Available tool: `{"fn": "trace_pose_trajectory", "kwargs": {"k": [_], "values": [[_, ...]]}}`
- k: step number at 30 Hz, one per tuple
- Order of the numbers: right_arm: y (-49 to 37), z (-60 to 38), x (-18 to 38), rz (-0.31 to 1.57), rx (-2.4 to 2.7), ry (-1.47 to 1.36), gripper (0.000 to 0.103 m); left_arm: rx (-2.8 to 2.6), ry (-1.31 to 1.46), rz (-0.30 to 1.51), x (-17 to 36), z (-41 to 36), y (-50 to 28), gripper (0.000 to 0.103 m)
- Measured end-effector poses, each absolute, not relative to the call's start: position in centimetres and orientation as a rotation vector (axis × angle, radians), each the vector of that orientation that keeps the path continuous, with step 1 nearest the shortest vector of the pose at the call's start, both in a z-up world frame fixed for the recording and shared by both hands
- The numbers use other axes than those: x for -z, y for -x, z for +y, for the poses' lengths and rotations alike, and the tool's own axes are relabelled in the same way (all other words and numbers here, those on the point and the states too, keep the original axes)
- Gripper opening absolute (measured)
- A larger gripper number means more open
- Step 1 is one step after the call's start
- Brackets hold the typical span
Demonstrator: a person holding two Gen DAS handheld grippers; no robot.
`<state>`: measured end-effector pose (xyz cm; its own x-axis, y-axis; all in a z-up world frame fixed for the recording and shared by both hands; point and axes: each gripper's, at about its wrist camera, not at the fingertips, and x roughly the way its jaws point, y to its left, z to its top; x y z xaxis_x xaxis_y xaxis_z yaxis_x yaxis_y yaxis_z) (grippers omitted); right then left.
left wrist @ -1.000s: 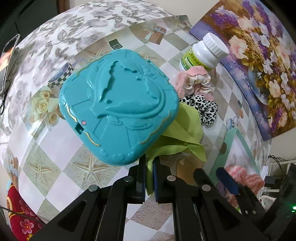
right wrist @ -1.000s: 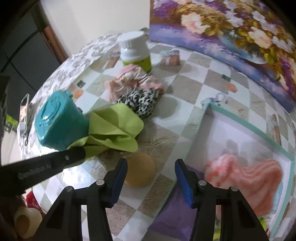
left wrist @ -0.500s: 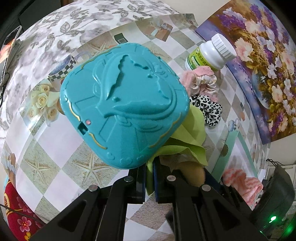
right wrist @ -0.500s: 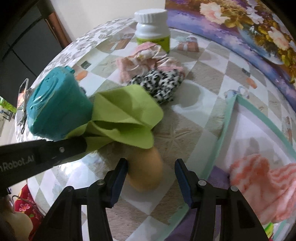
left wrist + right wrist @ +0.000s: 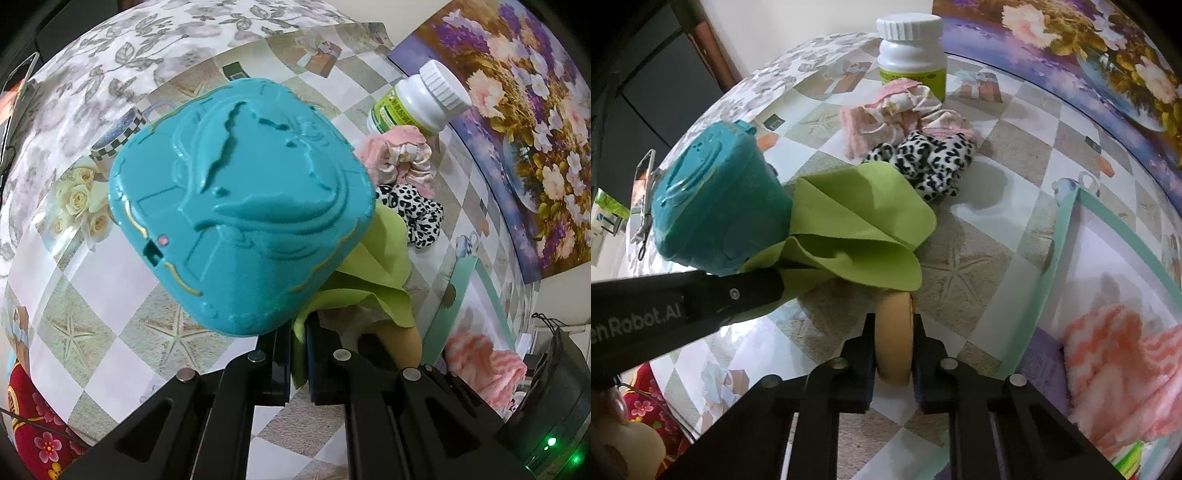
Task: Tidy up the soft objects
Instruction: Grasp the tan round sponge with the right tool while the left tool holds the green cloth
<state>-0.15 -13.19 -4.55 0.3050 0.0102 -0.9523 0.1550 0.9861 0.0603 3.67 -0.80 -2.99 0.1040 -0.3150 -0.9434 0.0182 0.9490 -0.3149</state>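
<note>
Nearest the right-hand camera, the right tongs [image 5: 894, 354] were clamped on a tan sponge puff [image 5: 894, 343], squeezing it flat between the jaws so that it stood on edge just above the bench [image 5: 975, 229]; being soft, it gave under the grip instead of slipping. Just beside it on that view's left, the left tongs [image 5: 298, 354] were closed on a corner of the lime-green cloth [image 5: 864, 221], whose folds draped loosely over the puff's top and trailed back toward a teal plastic case [image 5: 236, 206]. The cloth's far edge appeared to run under or against that case (I could not tell which), which may be why the cloth was pinched at a free corner and not in the middle. To the right lay the mint-rimmed tray [image 5: 1067, 221], already holding a pink-and-white fluffy cloth [image 5: 1123, 354], so it looked like the collecting place for the soft things, and both held items sat near its rim, apparently bound there. Farther off on the bench a leopard-print scrunchie [image 5: 923, 158] touched a pink floral scrunchie [image 5: 905, 110], both not yet gathered, and behind them stood a white pill bottle [image 5: 910, 48], a hard thing probably meant to stay out.
</note>
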Motion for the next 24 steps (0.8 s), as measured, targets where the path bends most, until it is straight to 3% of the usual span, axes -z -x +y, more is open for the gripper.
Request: {"fn": "trace_pose_trajectory", "kwargs": {"k": [24], "values": [[5.7, -18.7, -4.6, 1.035, 0.343, -0.321, 0.017, 0.419, 0.240, 1.325, 0.5, -3.7, -3.7, 0.004]]}}
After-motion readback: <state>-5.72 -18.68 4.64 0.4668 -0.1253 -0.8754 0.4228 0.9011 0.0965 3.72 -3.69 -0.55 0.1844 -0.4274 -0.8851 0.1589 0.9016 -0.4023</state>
